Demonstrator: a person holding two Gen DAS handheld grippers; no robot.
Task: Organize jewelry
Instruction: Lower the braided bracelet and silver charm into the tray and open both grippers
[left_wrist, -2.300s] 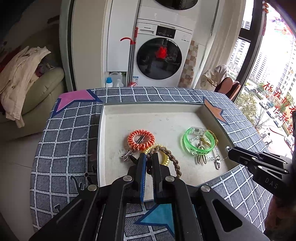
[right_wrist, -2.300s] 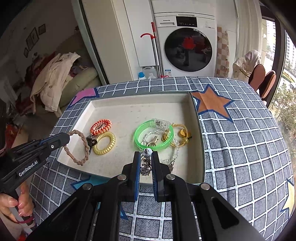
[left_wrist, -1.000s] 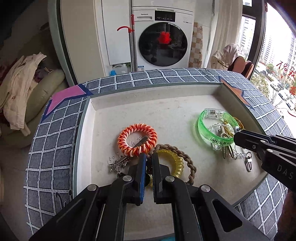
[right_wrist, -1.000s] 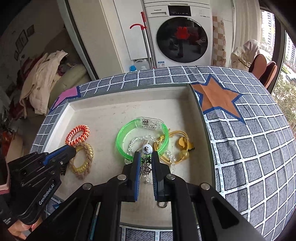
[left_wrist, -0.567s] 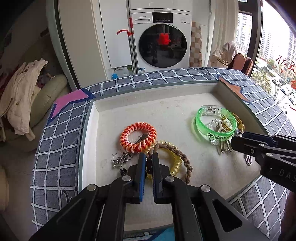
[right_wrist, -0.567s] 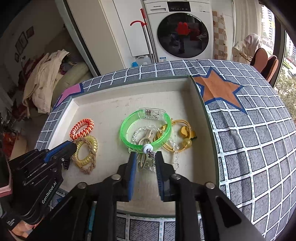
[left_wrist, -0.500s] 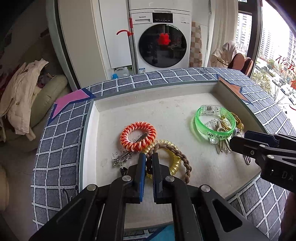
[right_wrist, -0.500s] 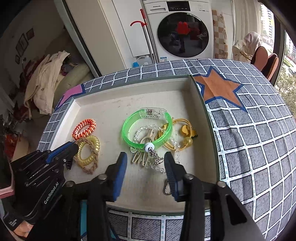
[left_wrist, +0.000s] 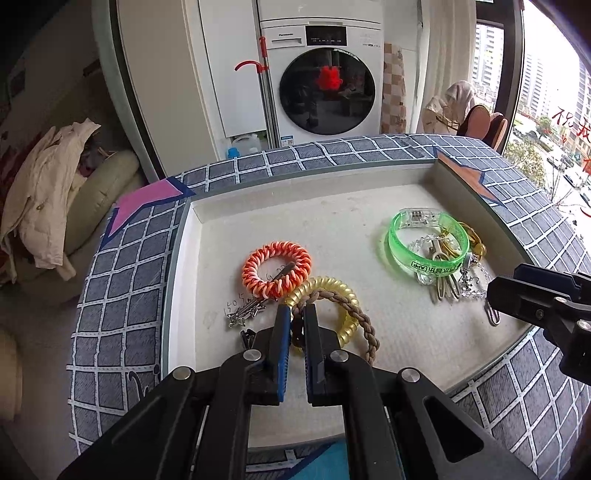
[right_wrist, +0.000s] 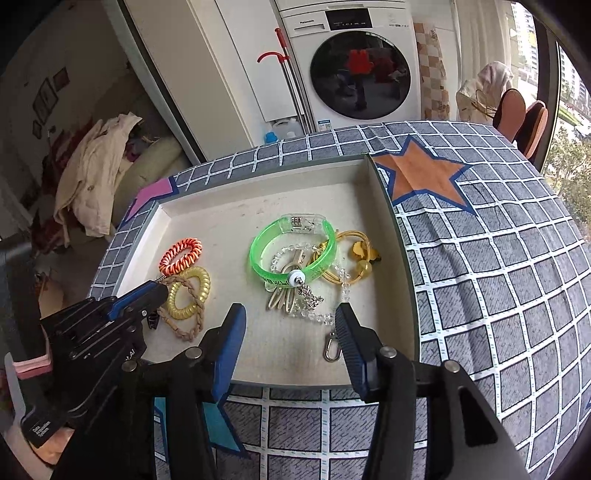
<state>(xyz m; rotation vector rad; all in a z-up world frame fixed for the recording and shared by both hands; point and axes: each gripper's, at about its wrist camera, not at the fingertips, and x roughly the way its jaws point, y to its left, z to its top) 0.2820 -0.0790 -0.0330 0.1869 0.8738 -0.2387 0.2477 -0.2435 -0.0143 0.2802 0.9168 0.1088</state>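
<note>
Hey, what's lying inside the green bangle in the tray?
Inside the green bangle lie clear beads and pale clips. Its near wall covers where they pass beneath.

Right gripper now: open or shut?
Open. The right gripper has a wide gap between its blue pads, above the chain, gripping nothing.

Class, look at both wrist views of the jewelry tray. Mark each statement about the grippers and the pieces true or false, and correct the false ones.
1. The right gripper is open. True.
2. The left gripper is open and holds nothing. False: it is shut on the brown braided band.
3. The green bangle lies on the cloth outside the tray. False: it lies inside the tray.
4. The orange coil tie lies left of the green bangle in the left wrist view. True.
5. The brown braided band crosses over the yellow coil tie. True.
</note>
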